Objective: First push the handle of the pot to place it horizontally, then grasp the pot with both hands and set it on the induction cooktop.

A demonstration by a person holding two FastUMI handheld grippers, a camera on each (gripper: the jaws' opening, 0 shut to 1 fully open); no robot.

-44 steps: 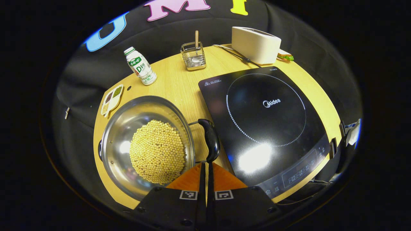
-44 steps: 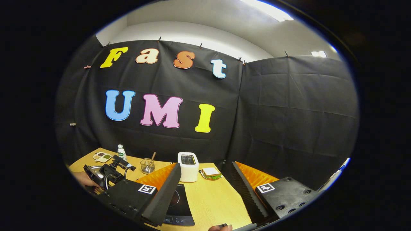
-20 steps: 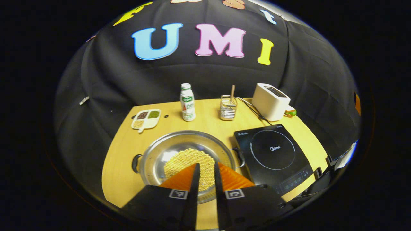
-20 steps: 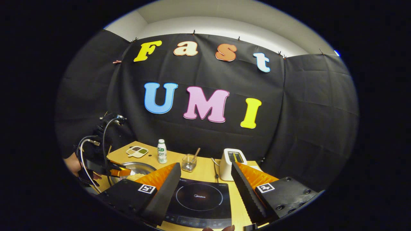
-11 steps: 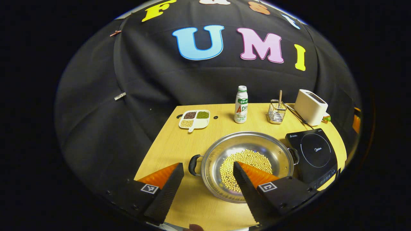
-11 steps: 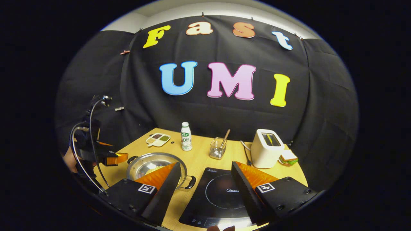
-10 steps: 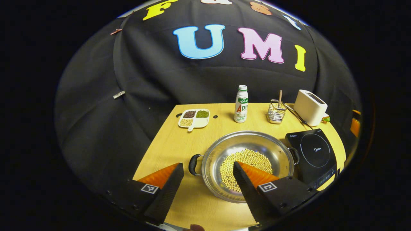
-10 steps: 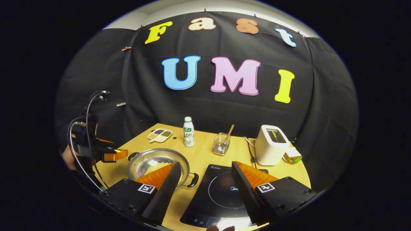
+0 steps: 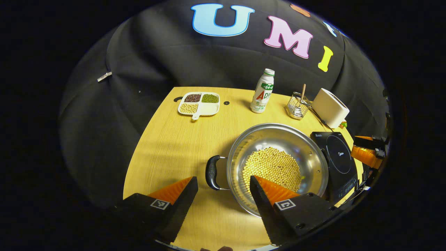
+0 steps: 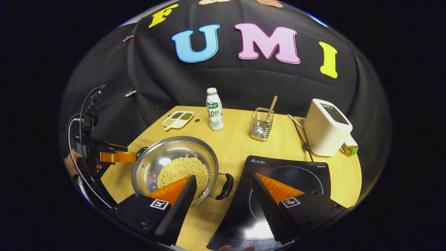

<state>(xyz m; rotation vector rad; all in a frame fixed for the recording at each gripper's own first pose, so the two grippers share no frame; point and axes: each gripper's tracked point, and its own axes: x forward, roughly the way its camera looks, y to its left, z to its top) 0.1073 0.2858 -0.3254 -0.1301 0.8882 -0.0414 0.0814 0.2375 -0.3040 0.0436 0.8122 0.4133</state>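
With both handles lying level, the left gripper (image 9: 221, 195) and right gripper (image 10: 223, 198), fingers spread open and empty, should each close on a handle of the bean-filled pot (image 10: 176, 167), resting on the tabletop (image 9: 174, 139) left of the induction cooktop (image 10: 289, 177), and lift evenly

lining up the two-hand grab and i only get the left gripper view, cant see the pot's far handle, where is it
Observer: In the right gripper view the far handle lies out flat from the pot, toward the induction cooktop.
Operator: is the right gripper on it
Observer: No. The right gripper is open, and the handle sits ahead of the gap between its fingers, untouched.
Operator: anything on the cooktop
Observer: Nothing stands on its cooking ring, apart from where that gripper's finger hides part of it.
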